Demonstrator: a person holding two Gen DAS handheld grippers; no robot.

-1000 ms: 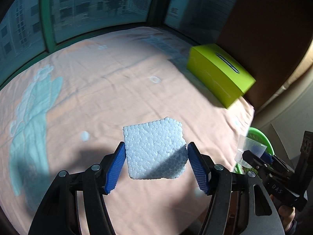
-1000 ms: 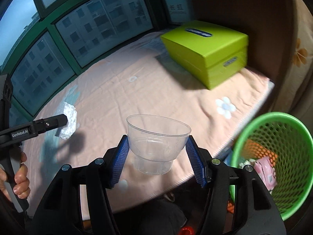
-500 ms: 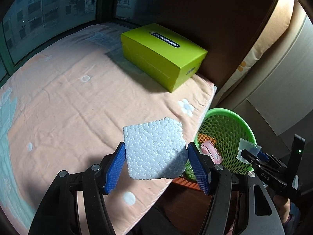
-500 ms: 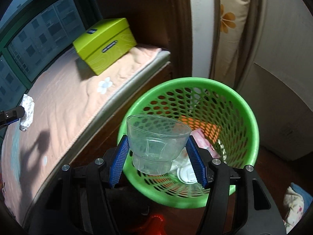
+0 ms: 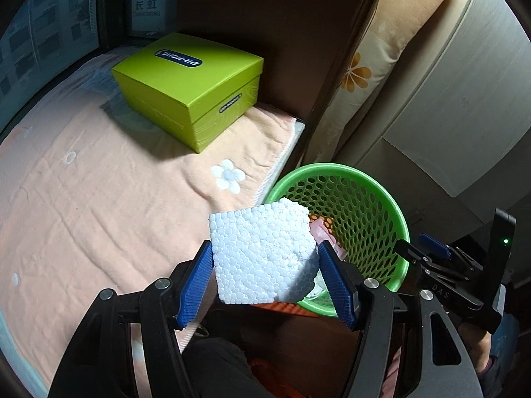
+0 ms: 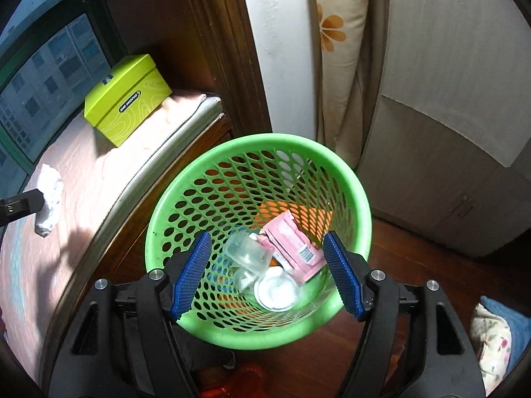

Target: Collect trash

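Left hand-held gripper (image 5: 267,280): both blue pads pressed on the sides of the white foam block (image 5: 264,253), firm hold, block carried in the air. In the left wrist view the block sits centre-low of frame, overlapping the near-left rim of the green basket (image 5: 375,192).

Key relation: the basket opening lies to the right and slightly up-frame of the block. The block looks to be over the rim and the bed edge rather than over the opening, though depth is hard to read through the fisheye. My read: the left hand needs to carry on rightward in frame before letting go, or the block may catch the rim or fall between the bed (image 5: 83,205) and the basket.

The block is roughly square and flat, with no clear long axis; its broad face is toward the camera. The opening is far wider than the block, so orientation shouldn't matter.

Right hand-held gripper (image 6: 267,278): jaws opening, nothing between the pads. It hangs directly over the basket. The clear plastic cup (image 6: 247,253) is inside it, blurred, beside a pink packet (image 6: 293,247) and a white round lid (image 6: 277,290).

The right hand is nearer the basket but empty; the left hand has the next drop. The right one shows at lower right in the left wrist view, near the basket's right rim, so there is a crowding risk if both sit over the opening.
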